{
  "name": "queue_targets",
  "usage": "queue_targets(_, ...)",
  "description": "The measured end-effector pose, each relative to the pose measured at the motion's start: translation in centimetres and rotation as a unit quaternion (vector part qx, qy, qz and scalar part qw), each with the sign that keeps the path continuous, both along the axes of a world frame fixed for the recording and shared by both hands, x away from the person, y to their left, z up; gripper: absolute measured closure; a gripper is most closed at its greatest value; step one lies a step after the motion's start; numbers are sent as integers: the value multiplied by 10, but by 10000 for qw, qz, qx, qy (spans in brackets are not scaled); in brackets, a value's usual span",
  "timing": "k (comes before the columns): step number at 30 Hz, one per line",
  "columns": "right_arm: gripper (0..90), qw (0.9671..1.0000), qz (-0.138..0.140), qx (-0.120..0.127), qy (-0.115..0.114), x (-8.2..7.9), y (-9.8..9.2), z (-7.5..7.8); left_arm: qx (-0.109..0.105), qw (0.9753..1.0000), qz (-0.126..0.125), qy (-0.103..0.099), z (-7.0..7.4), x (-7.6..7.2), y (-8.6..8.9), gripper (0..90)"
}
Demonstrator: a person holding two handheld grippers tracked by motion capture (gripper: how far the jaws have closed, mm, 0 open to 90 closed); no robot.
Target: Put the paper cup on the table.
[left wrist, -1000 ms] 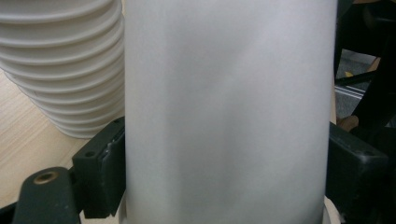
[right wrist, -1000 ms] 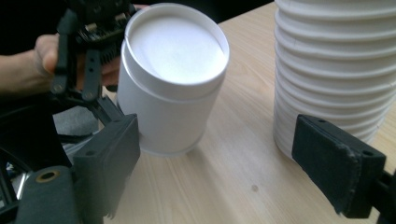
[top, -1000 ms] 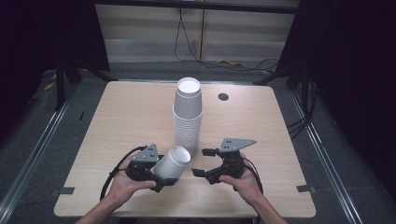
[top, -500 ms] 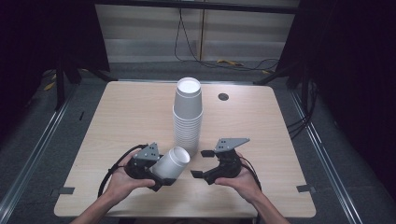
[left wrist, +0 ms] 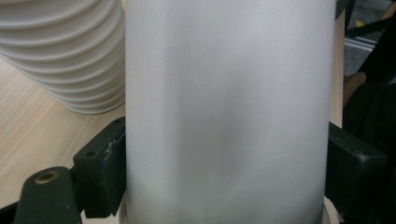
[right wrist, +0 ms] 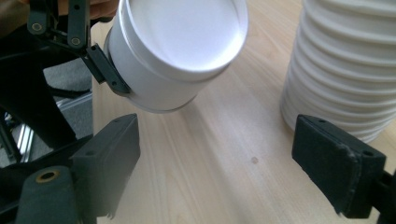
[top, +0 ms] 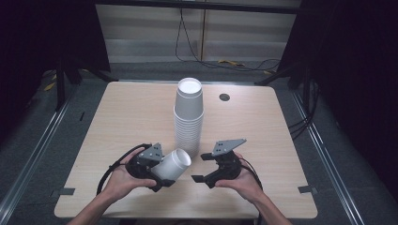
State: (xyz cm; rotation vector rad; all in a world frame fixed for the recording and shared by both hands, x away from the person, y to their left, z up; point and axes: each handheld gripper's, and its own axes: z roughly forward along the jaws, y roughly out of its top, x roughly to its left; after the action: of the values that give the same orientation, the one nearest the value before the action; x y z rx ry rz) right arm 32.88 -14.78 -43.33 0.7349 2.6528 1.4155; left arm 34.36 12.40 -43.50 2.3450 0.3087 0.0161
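We held the cup [top: 172,165] pinched sideways in our left gripper [top: 152,168] just beside the stack [top: 187,119], our right gripper [top: 212,168] spread wide, and feared squeezing might crush it.

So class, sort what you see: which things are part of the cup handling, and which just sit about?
In the job:
- single white cup, clamped tilted in the left gripper
- stack of white cups
- right gripper, open, nothing between its jaws

Sitting about:
- round hole in the table
- floor cables
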Motion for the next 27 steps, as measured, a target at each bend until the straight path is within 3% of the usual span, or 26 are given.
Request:
queue_targets(7,178,9994,291,-196,-71,-3,1,2,307,9993,-222,-30,0,-3,-12,156)
queue_targets(12,187,9983,429,-386,-7,-3,3,4,577,9976,-242,-291,6,-2,-15,156)
queue_targets(14,186,9979,467,-453,14,-4,4,3,533,9977,-250,-327,8,-1,-15,157)
queue_targets(16,186,9974,484,-543,-2,-3,5,3,772,9956,-338,-420,8,-2,-19,157)
queue_targets(17,186,9974,484,-543,-2,-3,5,3,772,9956,-338,-420,8,-2,-19,157)
queue_targets(18,187,9962,536,-682,2,-1,6,3,942,9936,-462,-421,7,-3,-23,157)
queue_targets(23,186,9946,604,-838,11,2,9,3,996,9927,-625,-282,5,-5,-28,157)
queue_targets(27,177,9926,733,-967,19,2,13,4,1093,9915,-645,-291,3,-6,-31,157)
